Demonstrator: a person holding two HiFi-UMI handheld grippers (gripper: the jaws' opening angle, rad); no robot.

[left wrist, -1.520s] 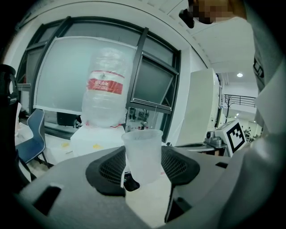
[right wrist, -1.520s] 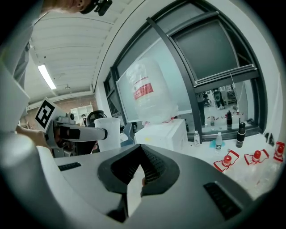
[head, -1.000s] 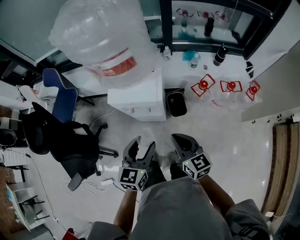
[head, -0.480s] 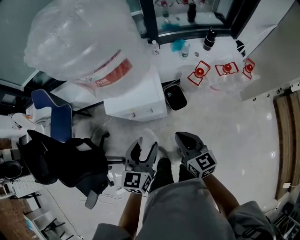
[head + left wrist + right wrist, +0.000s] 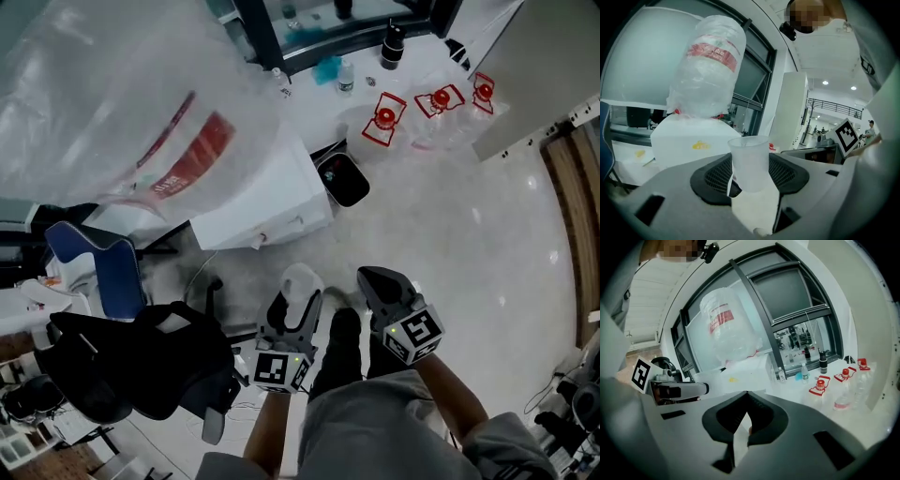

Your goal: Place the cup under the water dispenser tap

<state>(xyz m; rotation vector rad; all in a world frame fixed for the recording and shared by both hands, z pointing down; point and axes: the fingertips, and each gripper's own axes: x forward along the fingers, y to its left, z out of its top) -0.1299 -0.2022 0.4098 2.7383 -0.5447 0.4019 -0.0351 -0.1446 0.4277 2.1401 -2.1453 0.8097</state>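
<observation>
A translucent plastic cup point(image 5: 750, 157) stands upright between the pads of my left gripper point(image 5: 751, 180), which is shut on it. From the head view the cup point(image 5: 302, 281) sticks out ahead of the left gripper point(image 5: 296, 307), above the floor in front of the white water dispenser point(image 5: 255, 199). A big water bottle point(image 5: 122, 103) wrapped in clear plastic sits on top of the dispenser. No tap shows clearly. My right gripper point(image 5: 377, 279) hangs beside the left one, shut and holding nothing point(image 5: 746, 401).
A black bin point(image 5: 342, 180) stands right of the dispenser. Several empty red-capped water bottles point(image 5: 384, 120) lie on the floor by the window. A black office chair point(image 5: 141, 361) and a blue chair point(image 5: 105, 272) stand at the left. Small bottles point(image 5: 392, 45) line the sill.
The dispenser and its bottle now loom larger and further left in the head view. Both grippers have sunk a little and tipped downward, and the cup stays in the left one.
</observation>
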